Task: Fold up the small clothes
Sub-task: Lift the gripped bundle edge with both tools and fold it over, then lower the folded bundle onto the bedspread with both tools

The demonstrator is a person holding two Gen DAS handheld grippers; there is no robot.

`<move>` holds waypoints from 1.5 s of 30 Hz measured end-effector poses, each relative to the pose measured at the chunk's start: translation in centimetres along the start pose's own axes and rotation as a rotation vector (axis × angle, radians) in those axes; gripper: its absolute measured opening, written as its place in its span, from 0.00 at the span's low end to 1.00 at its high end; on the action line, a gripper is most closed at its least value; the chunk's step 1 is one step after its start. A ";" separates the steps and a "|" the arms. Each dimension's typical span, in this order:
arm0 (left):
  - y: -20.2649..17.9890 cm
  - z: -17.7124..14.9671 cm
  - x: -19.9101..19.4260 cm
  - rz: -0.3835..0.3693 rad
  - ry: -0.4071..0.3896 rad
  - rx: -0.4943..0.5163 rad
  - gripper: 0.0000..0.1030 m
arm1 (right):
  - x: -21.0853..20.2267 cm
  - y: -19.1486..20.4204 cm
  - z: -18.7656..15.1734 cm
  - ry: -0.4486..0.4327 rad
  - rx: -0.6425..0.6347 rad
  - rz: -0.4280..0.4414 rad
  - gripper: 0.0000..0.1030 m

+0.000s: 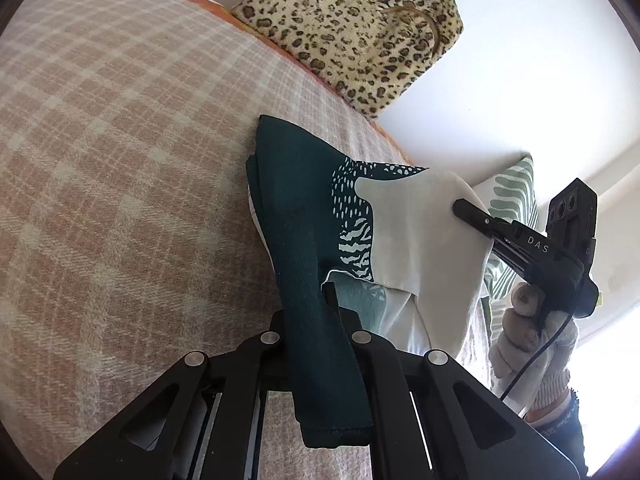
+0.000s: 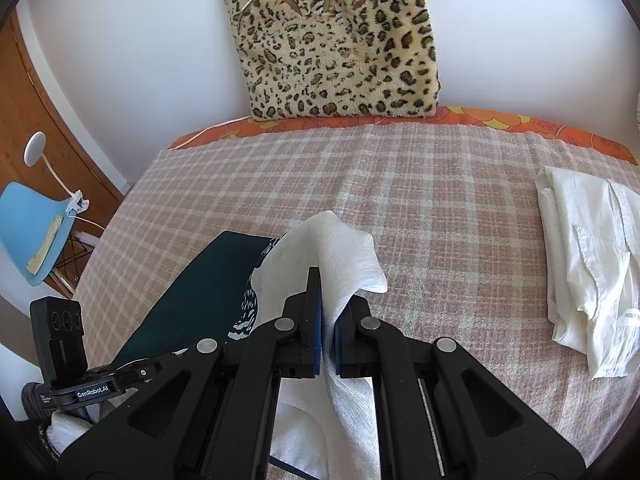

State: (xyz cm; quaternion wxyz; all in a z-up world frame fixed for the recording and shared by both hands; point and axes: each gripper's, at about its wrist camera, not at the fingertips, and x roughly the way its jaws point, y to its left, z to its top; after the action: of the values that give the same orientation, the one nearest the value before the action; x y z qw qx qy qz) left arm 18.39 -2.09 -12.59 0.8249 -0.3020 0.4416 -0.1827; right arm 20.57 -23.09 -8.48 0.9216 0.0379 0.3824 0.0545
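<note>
A small garment, dark teal [image 1: 296, 208] with a white patterned part [image 1: 424, 232], is held up over the checked blanket [image 1: 120, 160]. My left gripper [image 1: 320, 312] is shut on its dark teal edge. My right gripper [image 2: 328, 312] is shut on its white part [image 2: 340, 248]; the teal part [image 2: 200, 292] stretches to the left. In the left wrist view the right gripper [image 1: 472, 212] shows at right, pinching the white cloth, held by a gloved hand [image 1: 532, 340].
A leopard-print cushion [image 2: 336, 40] leans on the white wall at the back of the bed. A folded white garment [image 2: 588, 272] lies on the blanket at right. A blue chair [image 2: 28, 232] with a clip lamp stands at left. A green-patterned pillow [image 1: 516, 192] shows at right.
</note>
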 end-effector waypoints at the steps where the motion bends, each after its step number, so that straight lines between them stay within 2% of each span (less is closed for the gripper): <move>1: -0.5 0.1 -0.2 -0.003 -0.006 0.015 0.04 | -0.3 -0.1 0.0 -0.004 -0.001 0.001 0.05; 11: -5.5 0.2 -1.0 -0.018 -0.047 0.144 0.04 | -3.5 -0.5 0.7 -0.054 -0.019 0.000 0.05; 23: -11.8 0.7 1.0 -0.088 -0.063 0.221 0.04 | -9.0 -4.3 2.1 -0.115 -0.005 -0.048 0.05; 32: -17.4 0.0 5.0 -0.147 -0.046 0.295 0.04 | -13.2 -9.8 3.3 -0.158 0.036 -0.107 0.05; 45: -24.7 -0.9 13.2 -0.192 0.010 0.376 0.04 | -17.6 -19.8 5.1 -0.222 0.119 -0.189 0.05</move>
State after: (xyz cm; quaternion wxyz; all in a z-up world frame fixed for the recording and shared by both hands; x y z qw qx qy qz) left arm 23.98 -28.44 -4.88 0.8433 -0.1828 0.3728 -0.3412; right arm 13.27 -45.17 5.27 0.9554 0.0623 0.2825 -0.0596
